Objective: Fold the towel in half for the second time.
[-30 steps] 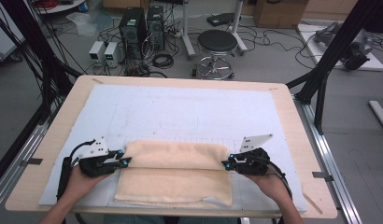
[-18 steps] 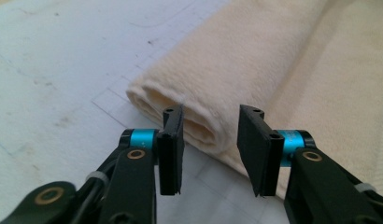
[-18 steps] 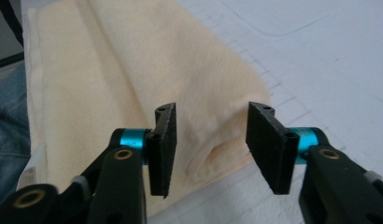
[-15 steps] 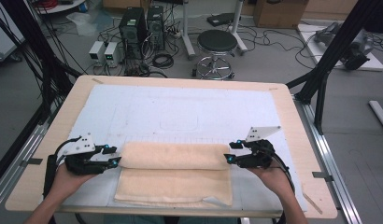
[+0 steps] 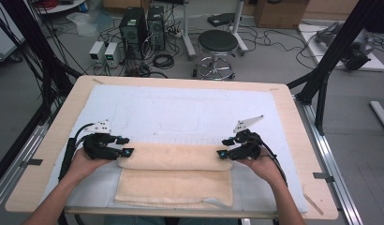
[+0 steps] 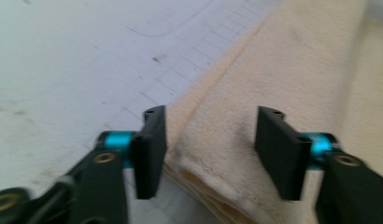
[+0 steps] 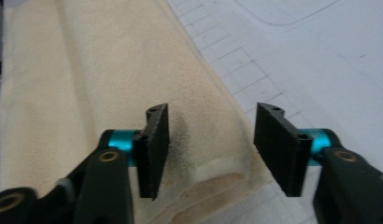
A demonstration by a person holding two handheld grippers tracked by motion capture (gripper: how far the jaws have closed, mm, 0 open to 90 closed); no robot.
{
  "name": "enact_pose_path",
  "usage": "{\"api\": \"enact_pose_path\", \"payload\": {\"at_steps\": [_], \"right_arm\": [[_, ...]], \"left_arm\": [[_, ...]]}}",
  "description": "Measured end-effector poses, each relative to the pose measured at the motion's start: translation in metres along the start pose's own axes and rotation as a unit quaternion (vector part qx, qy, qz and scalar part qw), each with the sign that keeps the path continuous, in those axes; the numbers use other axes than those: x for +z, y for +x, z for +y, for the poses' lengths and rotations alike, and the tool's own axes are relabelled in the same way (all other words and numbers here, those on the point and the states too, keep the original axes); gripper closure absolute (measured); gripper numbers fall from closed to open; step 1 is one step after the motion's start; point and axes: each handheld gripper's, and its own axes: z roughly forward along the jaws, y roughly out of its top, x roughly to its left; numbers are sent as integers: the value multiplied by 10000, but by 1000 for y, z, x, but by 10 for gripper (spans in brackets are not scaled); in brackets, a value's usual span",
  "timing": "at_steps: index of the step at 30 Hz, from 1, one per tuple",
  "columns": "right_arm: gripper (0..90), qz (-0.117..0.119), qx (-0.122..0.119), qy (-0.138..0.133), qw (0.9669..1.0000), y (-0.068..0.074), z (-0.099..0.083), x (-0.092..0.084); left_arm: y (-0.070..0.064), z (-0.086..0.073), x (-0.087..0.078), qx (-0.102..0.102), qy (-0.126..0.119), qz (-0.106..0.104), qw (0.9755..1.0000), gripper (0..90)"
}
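Observation:
A cream towel (image 5: 176,157) lies folded on the near half of the white mat, its upper layer forming a thick band over a wider lower layer. My left gripper (image 5: 126,146) sits at the band's left end. Its jaws have just been opening, and the towel's corner (image 6: 283,70) lies loosely between them (image 6: 210,149), untouched by the pads. My right gripper (image 5: 224,147) sits at the band's right end. Its jaws opened and then narrowed a little. The rolled edge (image 7: 110,60) lies between them (image 7: 210,149) without being pressed.
A white mat (image 5: 180,108) with faint drawn outlines covers the wooden table (image 5: 293,122). Beyond the table's far edge are a round stool (image 5: 218,44), computer towers (image 5: 141,23) and cables on the floor. Black frame posts (image 5: 330,56) stand at both sides.
A second ago both grippers were shut on the ends of the towel's fold. They have opened and shifted slightly toward the fold's far side. The towel lies still.

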Motion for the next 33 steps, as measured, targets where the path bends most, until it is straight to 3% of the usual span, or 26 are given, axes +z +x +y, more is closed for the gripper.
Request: {"api": "enact_pose_path", "payload": {"at_steps": [2, 4, 8, 12, 18, 23, 27, 31, 33], "right_arm": [[644, 174, -111, 4, 9998, 3, -1, 0], [751, 201, -265, 90, 9994, 7, 0, 0], [811, 135, -470, -62, 9988, 15, 2, -7], [819, 104, -635, -268, 9976, 26, 3, -18], [819, 48, -942, -484, 9944, 50, -1, -37], [820, 16, -1136, -486, 9923, 71, -10, -44], [821, 30, -1268, -469, 9908, 84, -18, -50], [782, 319, -1344, -527, 9890, 97, -26, -56], [705, 403, -1375, -481, 9885, 101, -30, -58]], "left_arm": [[-2, 0, -1, 92, 23, -101, 9999, 663], [-5, 0, -2, 180, 52, -145, 9997, 784], [-14, 2, -10, 300, -105, -57, 9995, 825], [-27, 4, -25, 438, -409, -3, 9982, 831], [-53, -2, -47, 730, -815, 60, 9940, 831], [-71, -12, -56, 904, -904, 99, 9917, 841], [-82, -24, -58, 1027, -792, 56, 9915, 842], [-93, -37, -64, 1039, -756, -113, 9917, 835], [-98, -41, -67, 1051, -757, -173, 9914, 752]]}}
